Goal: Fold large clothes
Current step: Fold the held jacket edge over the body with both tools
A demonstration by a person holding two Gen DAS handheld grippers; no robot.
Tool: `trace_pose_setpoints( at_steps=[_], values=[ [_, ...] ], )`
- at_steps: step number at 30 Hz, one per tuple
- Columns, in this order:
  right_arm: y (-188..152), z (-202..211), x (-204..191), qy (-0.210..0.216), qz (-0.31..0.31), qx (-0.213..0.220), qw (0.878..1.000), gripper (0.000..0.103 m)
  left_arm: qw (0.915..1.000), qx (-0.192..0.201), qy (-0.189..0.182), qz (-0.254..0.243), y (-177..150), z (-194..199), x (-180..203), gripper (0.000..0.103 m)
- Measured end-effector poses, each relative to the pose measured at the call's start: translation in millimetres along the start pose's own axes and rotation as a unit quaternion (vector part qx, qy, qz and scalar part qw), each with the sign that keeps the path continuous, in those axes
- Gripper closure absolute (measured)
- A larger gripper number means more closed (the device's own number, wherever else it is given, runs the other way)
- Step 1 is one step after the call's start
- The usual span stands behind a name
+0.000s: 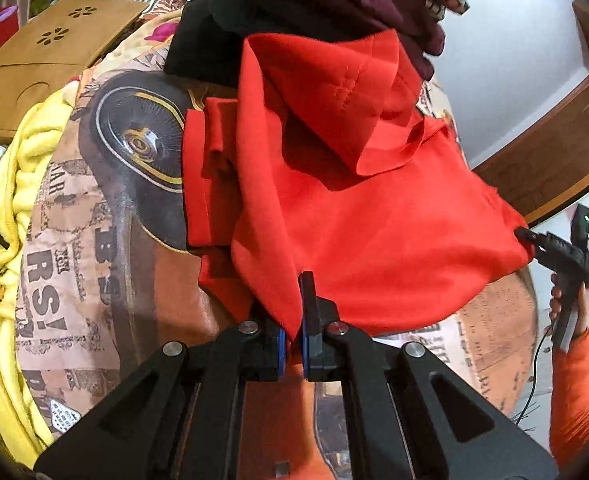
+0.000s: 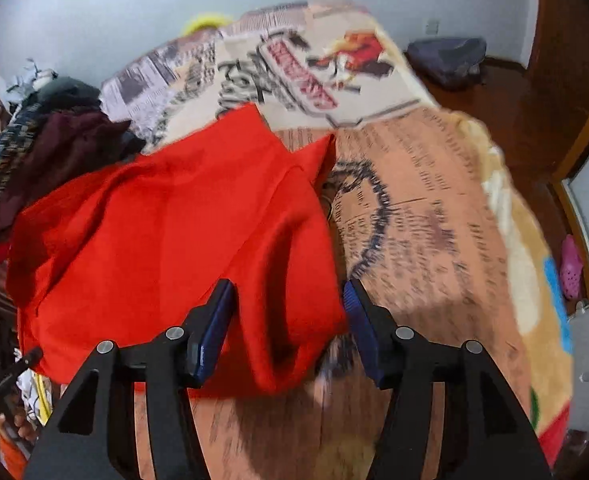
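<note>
A large red garment (image 1: 334, 200) lies partly folded on a printed blanket (image 1: 94, 260) over a bed. My left gripper (image 1: 292, 336) is shut on the garment's near edge, and red cloth runs between the blue pads. In the right wrist view the same red garment (image 2: 166, 220) spreads at the left. My right gripper (image 2: 290, 320) is open, its fingers astride the garment's near corner without pinching it. The right gripper also shows in the left wrist view (image 1: 534, 240) at the garment's far right corner.
A pile of dark maroon and black clothes (image 1: 314, 12) lies behind the red garment; it also shows in the right wrist view (image 2: 54, 148). A yellow fleece (image 1: 2, 240) lies at the left. A brown board (image 1: 46, 64) sits at the back left. The blanket's right half (image 2: 434, 220) borders wooden floor (image 2: 494, 100).
</note>
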State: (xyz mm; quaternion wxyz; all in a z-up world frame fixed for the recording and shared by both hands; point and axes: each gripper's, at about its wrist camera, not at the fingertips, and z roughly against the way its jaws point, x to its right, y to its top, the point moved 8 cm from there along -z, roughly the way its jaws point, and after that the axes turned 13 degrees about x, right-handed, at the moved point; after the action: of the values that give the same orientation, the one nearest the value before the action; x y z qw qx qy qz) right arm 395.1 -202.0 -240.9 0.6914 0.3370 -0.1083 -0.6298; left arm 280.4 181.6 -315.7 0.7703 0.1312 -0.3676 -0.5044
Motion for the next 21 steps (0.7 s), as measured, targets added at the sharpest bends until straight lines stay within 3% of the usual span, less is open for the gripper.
trace_pose_setpoints(
  at_steps=[3,5,7,13,21],
  values=[
    [-2.6,-18.6,-1.0,0.013,-0.003,-0.011,1.000,0.047,0.9999,-0.010,0.004,-0.001,-4.2,-10.9,-0.7,0.099],
    [-1.7,-21.2,-5.8,0.023,0.010,0.003,1.000,0.056,0.9998,-0.016,0.006,-0.002,-8.1,-17.3,0.2,0.099],
    [-3.8,-21.9,-9.0,0.027,0.013,0.002,1.000,0.083,0.9998,-0.020,0.008,-0.005,-10.0,-21.6,1.3,0.099],
    [-5.4,5.8,-17.2,0.055,-0.005,0.022,0.998,0.087,0.9995,-0.005,0.015,-0.028,-0.1,-13.7,12.0,0.099],
    [-23.4,79.0,-29.8,0.071,0.012,0.049,0.996,0.088,0.9980,0.046,-0.022,-0.036,25.9,43.6,25.4,0.099]
  ],
)
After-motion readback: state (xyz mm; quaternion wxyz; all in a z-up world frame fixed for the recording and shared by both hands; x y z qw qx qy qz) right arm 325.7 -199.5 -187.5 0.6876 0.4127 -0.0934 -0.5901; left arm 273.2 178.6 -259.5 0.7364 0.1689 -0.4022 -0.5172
